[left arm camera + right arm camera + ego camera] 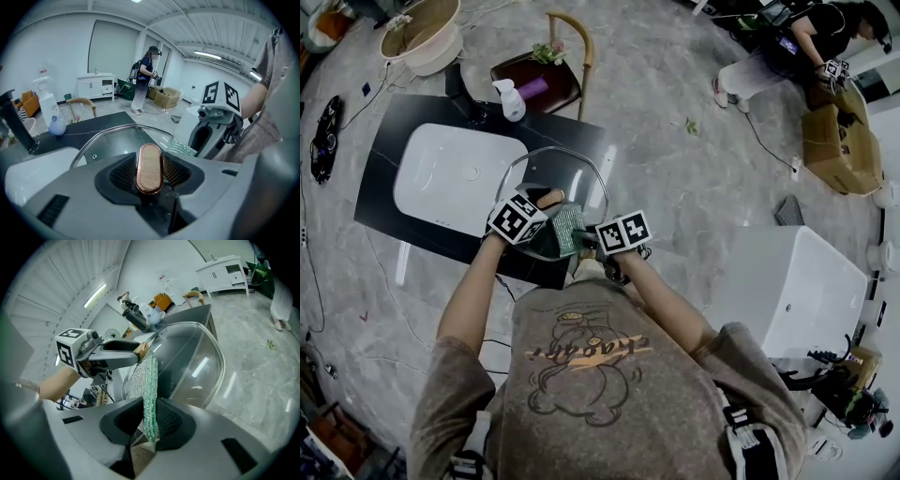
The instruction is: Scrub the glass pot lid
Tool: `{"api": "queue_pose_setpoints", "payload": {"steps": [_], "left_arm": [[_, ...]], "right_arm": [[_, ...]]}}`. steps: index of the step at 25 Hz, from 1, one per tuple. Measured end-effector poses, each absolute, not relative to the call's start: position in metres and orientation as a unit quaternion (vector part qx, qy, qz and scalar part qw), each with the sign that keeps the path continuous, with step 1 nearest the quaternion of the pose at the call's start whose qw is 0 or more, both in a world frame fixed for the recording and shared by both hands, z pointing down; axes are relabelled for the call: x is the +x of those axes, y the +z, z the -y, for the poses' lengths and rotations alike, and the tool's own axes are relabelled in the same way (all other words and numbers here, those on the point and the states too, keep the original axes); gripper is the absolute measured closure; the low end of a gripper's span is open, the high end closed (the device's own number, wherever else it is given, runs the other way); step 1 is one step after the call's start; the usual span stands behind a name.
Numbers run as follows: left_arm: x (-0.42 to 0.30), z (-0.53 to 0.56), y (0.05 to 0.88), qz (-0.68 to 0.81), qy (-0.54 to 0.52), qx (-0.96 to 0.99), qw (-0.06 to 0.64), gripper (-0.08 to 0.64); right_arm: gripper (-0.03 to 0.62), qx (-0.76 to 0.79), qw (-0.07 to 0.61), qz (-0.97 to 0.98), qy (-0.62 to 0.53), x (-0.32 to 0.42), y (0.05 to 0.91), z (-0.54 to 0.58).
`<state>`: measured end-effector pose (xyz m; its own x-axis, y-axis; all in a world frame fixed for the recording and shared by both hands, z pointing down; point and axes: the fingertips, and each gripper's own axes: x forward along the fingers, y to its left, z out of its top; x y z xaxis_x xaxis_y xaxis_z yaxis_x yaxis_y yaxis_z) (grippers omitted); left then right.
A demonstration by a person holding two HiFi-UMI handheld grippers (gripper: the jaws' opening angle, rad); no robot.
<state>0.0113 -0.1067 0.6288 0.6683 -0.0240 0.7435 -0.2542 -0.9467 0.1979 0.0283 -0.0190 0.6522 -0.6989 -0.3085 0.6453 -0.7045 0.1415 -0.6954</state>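
Observation:
The glass pot lid (574, 176) is held tilted over the black counter, right of the sink. My left gripper (546, 201) is shut on the lid's copper-rimmed wooden knob (149, 168), which sits between its jaws in the left gripper view; the lid's glass and steel rim (108, 137) reach away beyond it. My right gripper (587, 240) is shut on a green and silver scrub pad (146, 390), which stands on edge between its jaws. The scrub pad (567, 230) rests against the near part of the lid, beside the left gripper (104, 355).
A white sink (455, 176) is set in the black counter (382, 192), with a dark faucet (461, 92) and a spray bottle (508, 99) behind it. A chair (546, 77) stands beyond. A white tub (792, 281) is at the right. Another person (811, 42) works by cardboard boxes (839, 145).

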Motion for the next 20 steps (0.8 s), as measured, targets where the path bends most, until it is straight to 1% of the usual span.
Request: {"api": "queue_pose_setpoints", "payload": {"steps": [7,16,20], "left_arm": [[0.012,0.106,0.628,0.076,0.403,0.901,0.141,0.382],[0.011,0.107,0.628,0.08,0.405,0.9,0.138,0.382],[0.012,0.106,0.629,0.08,0.403,0.901,0.141,0.382]], "right_arm": [[0.502,0.336,0.182,0.732,0.564,0.042,0.652,0.024],[0.502,0.35,0.155,0.717,0.583,0.059,0.654,0.029],[0.502,0.354,0.164,0.717,0.577,0.066,0.654,0.036]]}}
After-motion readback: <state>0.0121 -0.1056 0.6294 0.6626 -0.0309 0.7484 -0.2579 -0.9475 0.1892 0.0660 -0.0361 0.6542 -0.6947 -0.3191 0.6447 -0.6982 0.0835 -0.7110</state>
